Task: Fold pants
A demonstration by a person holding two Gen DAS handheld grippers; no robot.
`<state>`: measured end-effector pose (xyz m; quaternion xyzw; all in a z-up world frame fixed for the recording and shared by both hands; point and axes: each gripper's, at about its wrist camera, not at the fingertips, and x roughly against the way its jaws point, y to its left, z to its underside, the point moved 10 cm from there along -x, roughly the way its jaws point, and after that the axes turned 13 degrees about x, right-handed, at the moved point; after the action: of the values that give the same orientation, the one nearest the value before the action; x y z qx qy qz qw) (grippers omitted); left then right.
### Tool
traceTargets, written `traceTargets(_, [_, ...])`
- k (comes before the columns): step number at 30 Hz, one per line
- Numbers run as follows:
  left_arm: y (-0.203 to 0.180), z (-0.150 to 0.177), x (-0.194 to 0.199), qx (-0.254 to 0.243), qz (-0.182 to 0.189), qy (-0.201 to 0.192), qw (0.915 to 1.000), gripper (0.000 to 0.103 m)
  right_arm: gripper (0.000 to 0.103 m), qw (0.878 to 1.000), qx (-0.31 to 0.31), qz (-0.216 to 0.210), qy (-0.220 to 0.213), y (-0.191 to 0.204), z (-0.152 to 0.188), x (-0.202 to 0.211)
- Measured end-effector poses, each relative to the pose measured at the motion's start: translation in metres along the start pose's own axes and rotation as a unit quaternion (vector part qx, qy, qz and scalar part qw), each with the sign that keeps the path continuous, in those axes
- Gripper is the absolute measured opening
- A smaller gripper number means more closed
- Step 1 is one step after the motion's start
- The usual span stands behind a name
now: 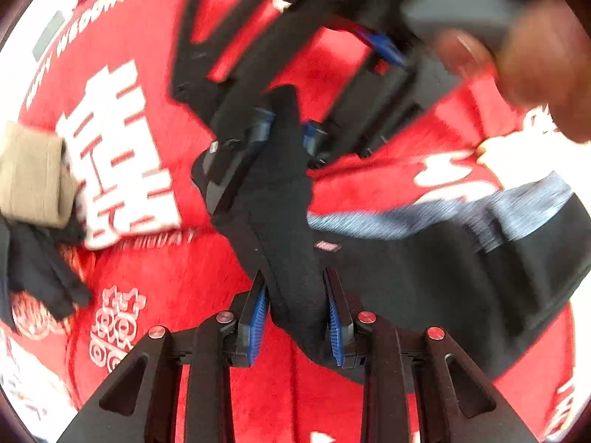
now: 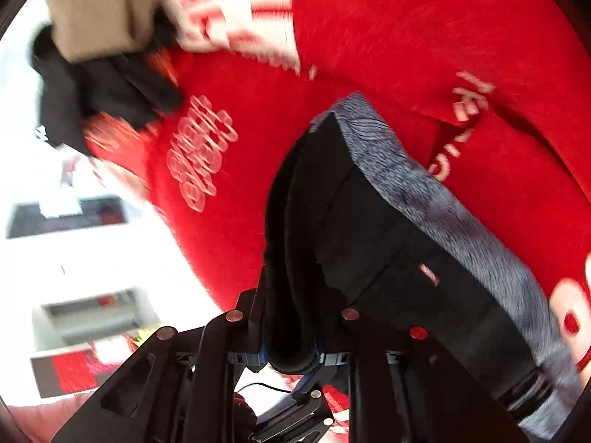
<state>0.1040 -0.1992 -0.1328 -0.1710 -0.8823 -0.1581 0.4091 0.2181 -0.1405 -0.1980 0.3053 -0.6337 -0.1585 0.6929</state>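
Black pants [image 1: 280,199] with grey waistband [image 2: 436,192] bunched above a red blanket [image 1: 207,288] printed with white characters, left claw [image 1: 297,317] clenched on the fabric, right claw [image 1: 288,129] clamped on the same fold opposite — tan folded garment [image 1: 31,177] and dark clothes [image 2: 107,88] lying beside, blurred.
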Motion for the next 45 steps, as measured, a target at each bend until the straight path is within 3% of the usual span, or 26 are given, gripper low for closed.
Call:
traceTargets(5, [-0.071,-0.029,0.039,-0.038,0.057,-0.023,0.9974,0.03,0.021,0.987,-0.042,-0.058,-0.142,-0.006,0.038,0.089])
traceTargets(11, [-0.181,-0.032,0.072,-0.109,0.124,-0.032,0.9859,0.03,0.021,0.953,-0.089,-0.068,-0.281,-0.042,0.123,0.191])
traceTargets(16, [-0.274,0.008,0.065,-0.178,0.165,-0.005,0.97,0.03,0.021,0.914,-0.152,-0.069,-0.37,-0.097,0.224,0.247])
traceTargets(21, [-0.324,0.064,0.03,-0.227,0.163,0.063,0.958,0.03,0.021,0.88,-0.244,-0.065,-0.403,-0.174,0.319,0.243])
traceTargets(24, [-0.325,0.079,0.018,-0.241,0.148,0.074,0.9564,0.03,0.021,0.867,-0.299,-0.073,-0.391,-0.217,0.359,0.212])
traceTargets(27, [-0.321,0.082,0.017,-0.253,0.145,0.076,0.9534,0.041,0.02,0.863,-0.314,-0.086,-0.386,-0.233,0.374,0.187])
traceTargets(28, [-0.318,0.082,0.018,-0.251,0.149,0.084,0.9529,0.059,0.02,0.864,-0.314,-0.085,-0.384,-0.234,0.375,0.182])
traceTargets(29, [-0.312,0.08,0.02,-0.242,0.149,0.089,0.9547,0.07,0.02,0.864,-0.313,-0.09,-0.384,-0.235,0.376,0.177])
traceTargets(34, [-0.273,0.058,0.037,-0.205,0.152,0.089,0.9628,0.07,0.024,0.864,-0.324,-0.081,-0.377,-0.242,0.381,0.17])
traceTargets(36, [-0.252,0.045,0.035,-0.181,0.136,0.086,0.9701,0.07,0.033,0.87,-0.331,-0.06,-0.36,-0.245,0.39,0.171])
traceTargets(38, [-0.228,0.034,0.026,-0.14,0.114,0.098,0.9787,0.07,0.036,0.878,-0.337,-0.015,-0.34,-0.242,0.405,0.181])
traceTargets(40, [-0.195,0.021,0.0,-0.084,0.083,0.129,0.9846,0.07,0.042,0.886,-0.343,0.065,-0.307,-0.241,0.42,0.191])
traceTargets(42, [-0.166,0.02,-0.023,-0.047,0.063,0.153,0.9851,0.07,0.042,0.89,-0.333,0.111,-0.291,-0.236,0.429,0.203])
traceTargets(45, [-0.145,0.036,-0.049,-0.018,0.05,0.192,0.98,0.074,0.037,0.9,-0.294,0.132,-0.295,-0.218,0.412,0.217])
